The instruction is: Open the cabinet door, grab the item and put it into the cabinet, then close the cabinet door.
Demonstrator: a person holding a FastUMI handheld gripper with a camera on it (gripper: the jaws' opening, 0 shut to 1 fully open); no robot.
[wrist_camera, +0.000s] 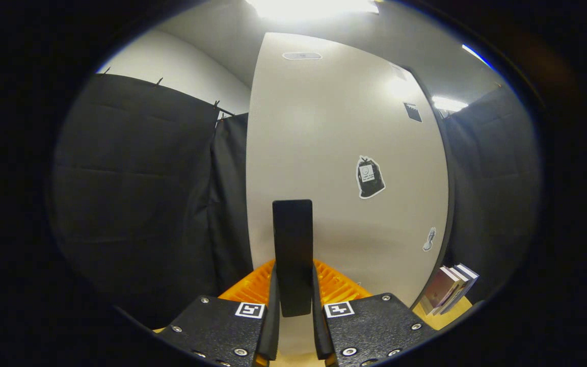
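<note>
A black upright handle (292, 234) stands on a white cabinet door (324, 132). My gripper (293, 278) is shut on this handle, with one finger pressing on each side of its lower part. The door's left edge stands free against the black cloth. A dark cabinet frame (444, 168) runs along the door's right edge. Whether the door is ajar I cannot tell from this close. Several stickers are on the door, the largest one (370, 177) to the right of the handle.
Several books (449, 288) lean together on a light wooden surface (446, 318) to the lower right of the door. Black cloth (145, 193) hangs to the left and right. Bright ceiling lights (314, 6) glare above.
</note>
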